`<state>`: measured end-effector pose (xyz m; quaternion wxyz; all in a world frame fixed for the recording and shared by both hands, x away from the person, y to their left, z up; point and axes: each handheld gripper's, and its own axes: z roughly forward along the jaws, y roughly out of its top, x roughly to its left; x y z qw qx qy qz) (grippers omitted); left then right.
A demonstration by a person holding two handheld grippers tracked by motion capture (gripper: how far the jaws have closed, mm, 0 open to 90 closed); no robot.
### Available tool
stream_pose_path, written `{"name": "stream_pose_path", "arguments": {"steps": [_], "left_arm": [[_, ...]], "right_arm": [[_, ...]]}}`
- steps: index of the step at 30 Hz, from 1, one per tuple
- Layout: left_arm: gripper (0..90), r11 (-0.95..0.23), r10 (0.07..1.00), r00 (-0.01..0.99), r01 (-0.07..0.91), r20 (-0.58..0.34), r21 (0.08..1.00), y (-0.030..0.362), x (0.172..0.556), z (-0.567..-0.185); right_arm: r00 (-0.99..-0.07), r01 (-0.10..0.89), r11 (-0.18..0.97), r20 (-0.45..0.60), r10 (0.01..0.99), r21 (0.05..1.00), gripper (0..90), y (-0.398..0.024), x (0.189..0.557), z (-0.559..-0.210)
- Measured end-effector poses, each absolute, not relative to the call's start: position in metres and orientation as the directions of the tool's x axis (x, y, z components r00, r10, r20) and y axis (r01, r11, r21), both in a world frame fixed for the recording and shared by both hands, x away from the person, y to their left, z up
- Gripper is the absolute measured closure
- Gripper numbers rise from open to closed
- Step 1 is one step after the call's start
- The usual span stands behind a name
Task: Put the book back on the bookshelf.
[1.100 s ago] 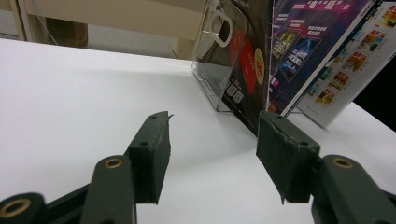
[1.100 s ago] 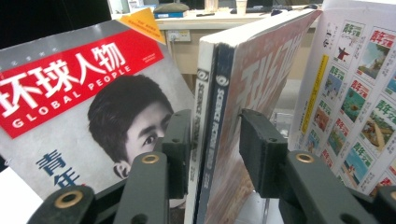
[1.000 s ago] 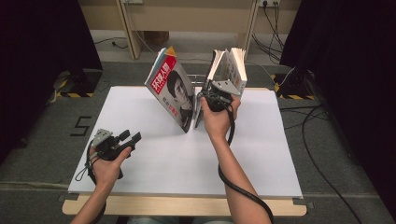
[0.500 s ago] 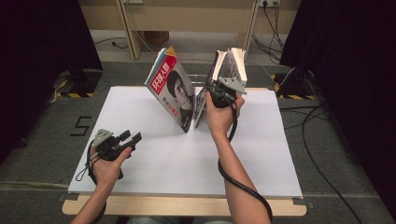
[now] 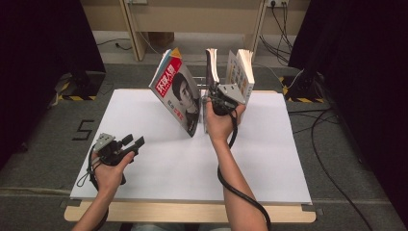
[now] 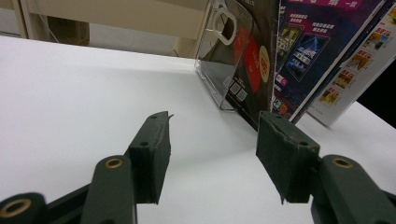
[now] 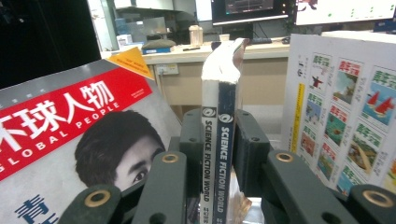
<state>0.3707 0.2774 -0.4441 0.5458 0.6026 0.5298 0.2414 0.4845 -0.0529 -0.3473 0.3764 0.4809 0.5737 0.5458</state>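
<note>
The right tool (image 7: pixel 218 154) has its jaws around the spines of two thin magazines (image 7: pixel 217 140) that stand upright at the far middle of the table (image 5: pixel 144 110). The jaws have just been closing, and in the right gripper view the pads sit against both sides of the pair, so I judge it as a grip. The magazines' long axis is vertical and the spines face the tool directly, at 12 o'clock from it; so the coming move turns on a straight pull toward the person or a lift up. A tilted portrait magazine (image 5: pixel 179 96) leans close at 9 o'clock, and a book with small pictures (image 5: pixel 240 72) stands at 3 o'clock — both may be disturbed. The left tool (image 5: pixel 126 146) rests well apart, jaws wide and empty. The lower ends of the magazines are hidden by the jaws, and the clear stand (image 6: pixel 219 70) is only partly readable.
</note>
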Motion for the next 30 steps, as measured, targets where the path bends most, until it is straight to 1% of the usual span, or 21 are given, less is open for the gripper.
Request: {"name": "stream_pose_path", "arguments": {"steps": [8,13,22,30], "left_arm": [[44.1,0.156,0.902,0.323,0.374,-0.286,0.914,0.277,0.371,-0.444],[44.0,0.155,0.902,0.323,0.374,-0.286,0.914,0.277,0.37,-0.444],[43.9,0.155,0.902,0.323,0.373,-0.285,0.915,0.278,0.37,-0.444],[43.9,0.155,0.902,0.324,0.373,-0.285,0.915,0.278,0.37,-0.444]], "right_arm": [[-0.27,0.119,-0.006,0.038,0.962,0.993,76.3,-0.043,0.482,-0.348],[-0.288,0.105,0.036,-0.004,0.958,0.994,75.3,-0.03,0.482,-0.348],[-0.325,0.11,0.059,-0.02,0.946,0.992,72.1,-0.021,0.483,-0.348],[-0.338,0.106,0.081,-0.04,0.94,0.991,71.1,-0.014,0.483,-0.348]]}}
